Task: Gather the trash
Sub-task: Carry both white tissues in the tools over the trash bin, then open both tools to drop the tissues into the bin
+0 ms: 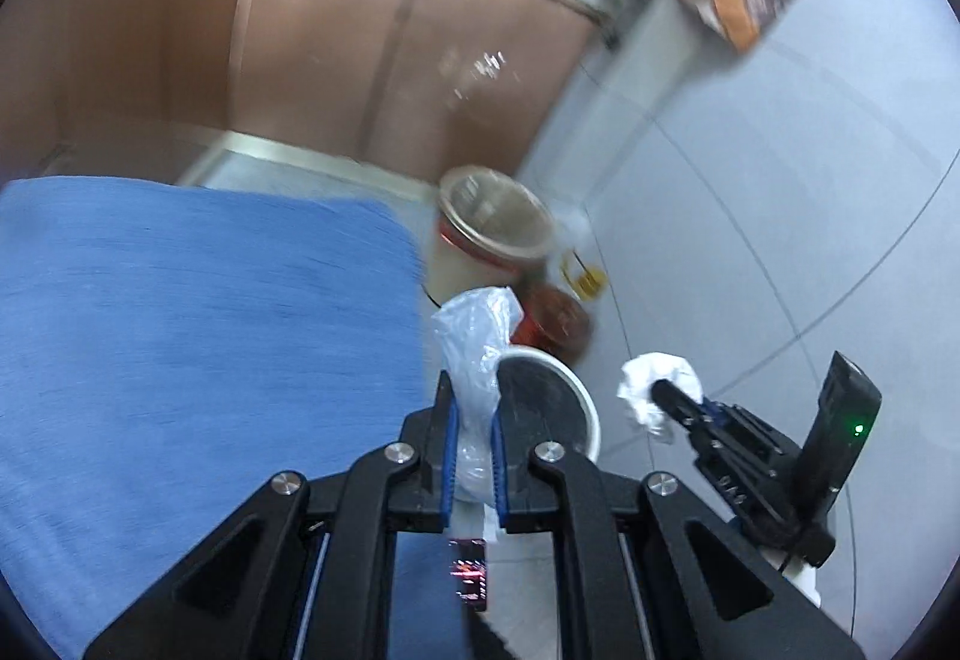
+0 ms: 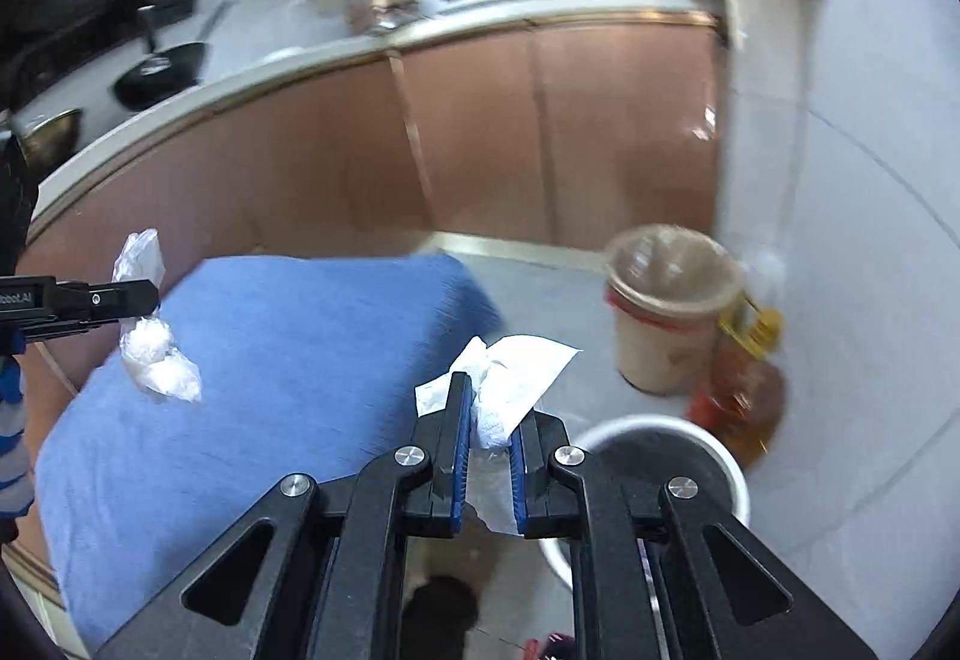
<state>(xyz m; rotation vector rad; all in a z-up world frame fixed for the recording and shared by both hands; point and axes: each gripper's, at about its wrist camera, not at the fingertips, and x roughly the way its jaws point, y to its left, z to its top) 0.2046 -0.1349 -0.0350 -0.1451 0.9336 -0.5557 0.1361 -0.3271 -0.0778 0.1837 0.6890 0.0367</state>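
A crumpled clear plastic bag [image 1: 477,360] is pinched between the nearly closed fingers of the left gripper [image 1: 474,420], held in the air above the edge of a blue-covered desk [image 1: 198,336]. A wad of white paper towel [image 2: 510,384] is clamped the same way in the right gripper [image 2: 489,420], its fingers almost together. Both pieces of trash hang just short of a white-rimmed bin with a dark liner [image 2: 672,456] on the grey tiled floor [image 1: 750,192]. Beyond it stand a beige bin [image 2: 672,300] and a bottle of amber liquid [image 2: 744,390], in front of brown kitchen cabinets [image 2: 480,138].

Risks, as a judgement: the pictures are blurred, so both hands seem to be moving fast; light trash released too soon could flutter onto the floor or desk beside the bin. The paper towel is gripped near one edge and could slip.

Writing: small white lettering on the left gripper's side, seen from the right wrist, is cut off and cannot be read reliably.
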